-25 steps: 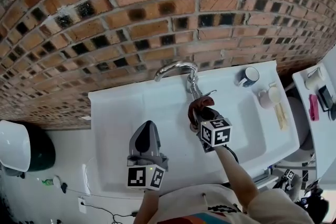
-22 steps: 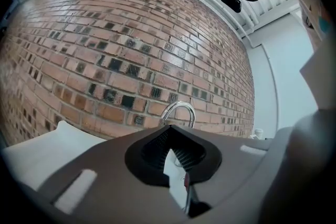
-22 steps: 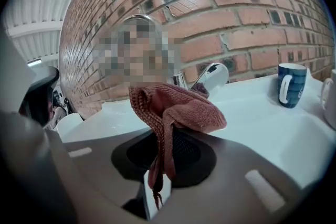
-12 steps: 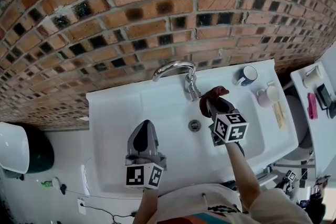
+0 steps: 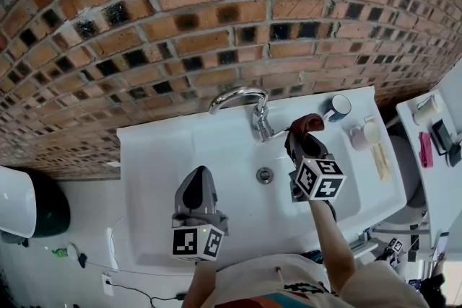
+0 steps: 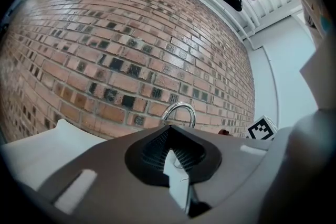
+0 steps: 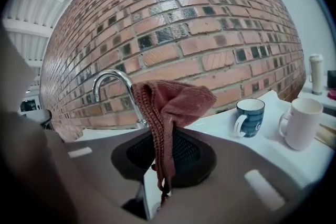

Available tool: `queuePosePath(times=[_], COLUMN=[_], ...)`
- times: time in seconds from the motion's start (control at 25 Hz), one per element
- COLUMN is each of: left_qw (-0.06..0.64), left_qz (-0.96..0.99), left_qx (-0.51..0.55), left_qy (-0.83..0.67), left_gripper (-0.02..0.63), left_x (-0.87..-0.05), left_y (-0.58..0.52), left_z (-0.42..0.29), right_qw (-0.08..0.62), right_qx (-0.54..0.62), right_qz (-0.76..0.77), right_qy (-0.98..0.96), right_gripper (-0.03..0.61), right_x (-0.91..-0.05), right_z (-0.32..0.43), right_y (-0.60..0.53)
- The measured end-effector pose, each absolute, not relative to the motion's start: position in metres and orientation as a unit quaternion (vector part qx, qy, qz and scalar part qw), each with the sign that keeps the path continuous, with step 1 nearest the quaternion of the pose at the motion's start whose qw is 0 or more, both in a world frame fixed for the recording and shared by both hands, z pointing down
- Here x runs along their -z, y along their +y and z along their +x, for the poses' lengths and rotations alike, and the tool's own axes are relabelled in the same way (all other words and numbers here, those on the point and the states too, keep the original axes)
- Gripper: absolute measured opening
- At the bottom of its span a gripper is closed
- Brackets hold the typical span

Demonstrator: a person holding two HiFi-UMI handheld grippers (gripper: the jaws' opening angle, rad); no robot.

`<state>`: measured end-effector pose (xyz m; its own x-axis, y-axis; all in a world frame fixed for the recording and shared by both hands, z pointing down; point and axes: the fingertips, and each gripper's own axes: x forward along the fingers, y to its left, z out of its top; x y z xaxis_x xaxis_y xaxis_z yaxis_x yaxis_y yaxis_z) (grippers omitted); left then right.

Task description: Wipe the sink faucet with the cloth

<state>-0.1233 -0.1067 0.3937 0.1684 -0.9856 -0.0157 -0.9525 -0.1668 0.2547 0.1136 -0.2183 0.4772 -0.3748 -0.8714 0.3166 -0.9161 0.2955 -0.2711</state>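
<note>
Orange-red brick wall (image 5: 216, 11), chequered with black glazed bricks and pale grey mortar, backs a plain white ceramic sink (image 5: 166, 155). At the basin's twelve o'clock is a mirror-bright curved chrome faucet (image 5: 238, 96), and at one o'clock a rust-red ribbed knit cloth (image 5: 304, 125). A dark blue mug banded in lighter blue, white inside (image 5: 338, 107), shows at two o'clock, with a plain white mug (image 5: 367, 133) at three. The dark grey left gripper (image 5: 200, 173) and right gripper (image 5: 299, 143) each carry a white cube printed with black square markers.
</note>
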Motion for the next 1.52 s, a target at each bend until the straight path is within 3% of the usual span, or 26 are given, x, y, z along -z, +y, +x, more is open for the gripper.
queuePosePath(times=[0.12,0.32,0.52,1.12,1.52], left_qw=[0.093,0.093,0.094,0.095,0.095], left_qz=[0.756,0.754,0.749,0.744,0.747], left_qx=[0.089,0.090,0.088,0.089,0.092], left_qy=[-0.641,-0.644,-0.650,-0.655,-0.652], left_gripper=[0.005,0.005,0.005,0.005,0.005], left_x=[-0.394,-0.393,-0.394,-0.396,-0.395], left_y=[-0.107,-0.105,-0.103,-0.104,-0.105], left_z=[-0.126,-0.128,-0.136,-0.142,-0.139], right_qw=[0.059,0.136,0.139,0.124,0.044], right_qx=[-0.255,-0.259,-0.268,-0.286,-0.222], right_qz=[0.526,0.433,0.458,0.488,0.484], right_qy=[-0.810,-0.852,-0.836,-0.815,-0.845], right_gripper=[0.049,0.049,0.049,0.048,0.049], right_x=[-0.497,-0.537,-0.533,-0.500,-0.425], right_z=[0.082,0.003,-0.011,0.001,-0.002], right_y=[-0.194,-0.168,-0.206,-0.255,-0.259])
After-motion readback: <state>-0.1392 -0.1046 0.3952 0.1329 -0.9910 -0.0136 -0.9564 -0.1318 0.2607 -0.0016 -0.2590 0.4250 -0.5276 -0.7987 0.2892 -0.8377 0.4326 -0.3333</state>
